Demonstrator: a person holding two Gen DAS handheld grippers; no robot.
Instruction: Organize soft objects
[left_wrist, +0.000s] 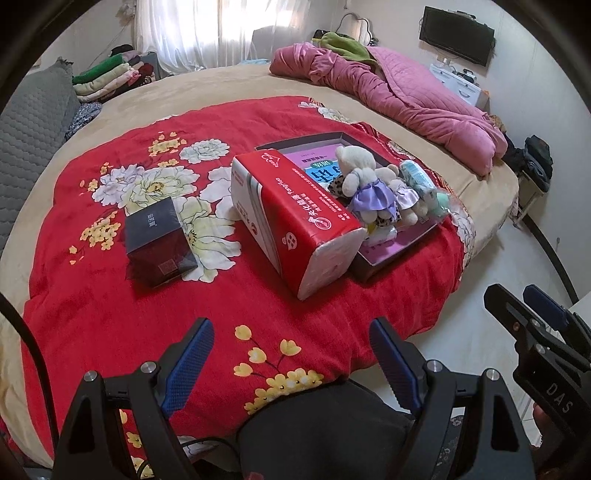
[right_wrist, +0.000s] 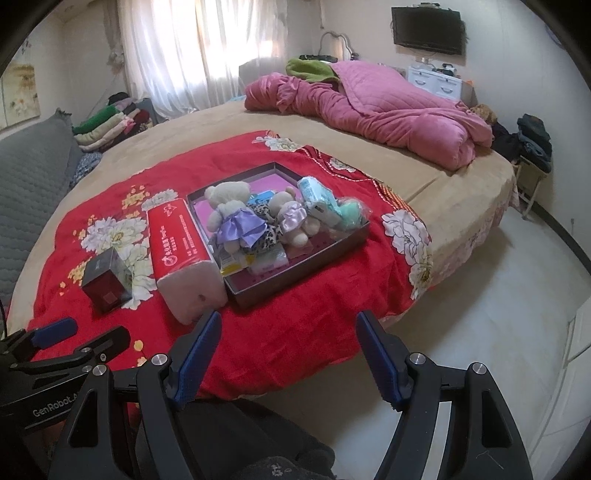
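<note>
A: Left wrist view first. Nearest the lens is the left hand-held gripper, its ribbed blue pads spread wide with nothing between them, hanging over the near edge of the red blanket on the bed.

B: And the soft things from there?

A: Ahead and to the right. The tissue pack is a long soft block in glossy red wrap, white at its near end. Its long axis runs from near-right away to far-left, and it leans on the rim of the tray. Inside the tray sit a plush bear in a satin lilac skirt and a mint pack. Left of the tissue pack, well apart, stands a dark box, hard and square-edged.

B: The other gripper?

A: It shows at the right edge, the right hand-held gripper.

B: Now the right wrist view.

A: Nearest again are the right hand-held gripper's blue pads, parted wide and empty. The tissue pack lies just ahead of its left finger, white end toward us. The tray is straight ahead, the bear piled with other soft bits. The left hand-held gripper is low left, near the box.

B: Which hand is nearer the pack?

A: I'd judge the right, though both are close.
</note>
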